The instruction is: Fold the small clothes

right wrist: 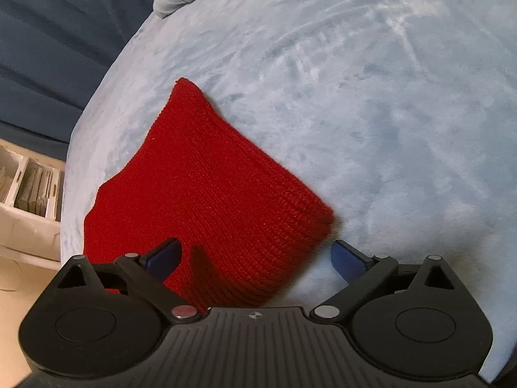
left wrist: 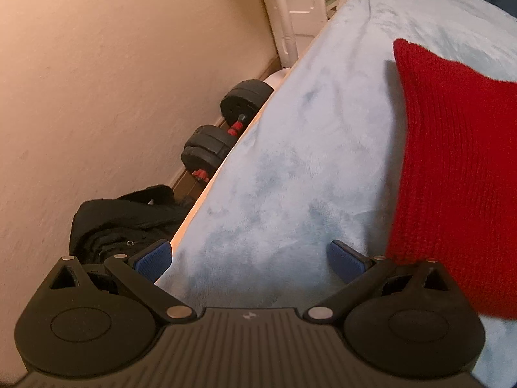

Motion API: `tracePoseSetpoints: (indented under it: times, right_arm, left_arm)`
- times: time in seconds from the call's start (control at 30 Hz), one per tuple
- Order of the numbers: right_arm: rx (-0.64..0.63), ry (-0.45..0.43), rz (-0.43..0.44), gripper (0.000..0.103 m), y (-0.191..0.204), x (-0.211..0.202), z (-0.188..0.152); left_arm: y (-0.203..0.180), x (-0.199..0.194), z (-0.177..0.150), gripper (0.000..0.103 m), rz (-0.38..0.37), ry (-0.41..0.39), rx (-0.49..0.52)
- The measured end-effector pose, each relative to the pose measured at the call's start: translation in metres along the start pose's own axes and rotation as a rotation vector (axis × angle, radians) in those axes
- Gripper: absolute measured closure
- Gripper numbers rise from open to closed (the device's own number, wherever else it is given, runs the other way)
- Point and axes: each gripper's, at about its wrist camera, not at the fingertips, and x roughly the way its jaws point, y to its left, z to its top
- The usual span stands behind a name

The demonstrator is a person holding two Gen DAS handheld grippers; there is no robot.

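Knit lies flat on bed, red, already a compact doubled-looking rectangle, though layers are hard to tell. My right claw and left claw both gape, gripping nothing. Perhaps one fold left.

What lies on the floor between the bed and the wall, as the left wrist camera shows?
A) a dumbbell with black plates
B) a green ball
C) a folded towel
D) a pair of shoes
A: the dumbbell, black plates on a red handle, lies beside the bed near the wall.
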Motion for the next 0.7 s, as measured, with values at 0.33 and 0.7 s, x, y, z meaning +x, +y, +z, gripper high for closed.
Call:
tracePoseSetpoints:
  times: [0.33,0.7]
  right_arm:
    - [-0.033,0.02,0.089,0.067,-0.0013,0.0023,-0.001]
    - [-0.023,0.022,0.102,0.07,-0.005,0.0033,0.0]
  left_arm:
    - [-0.0021,-0.0021,-0.0058,0.0,0.003,-0.029,0.014]
    - [-0.0029,0.0005,-0.0041,0.0,0.005,-0.028,0.017]
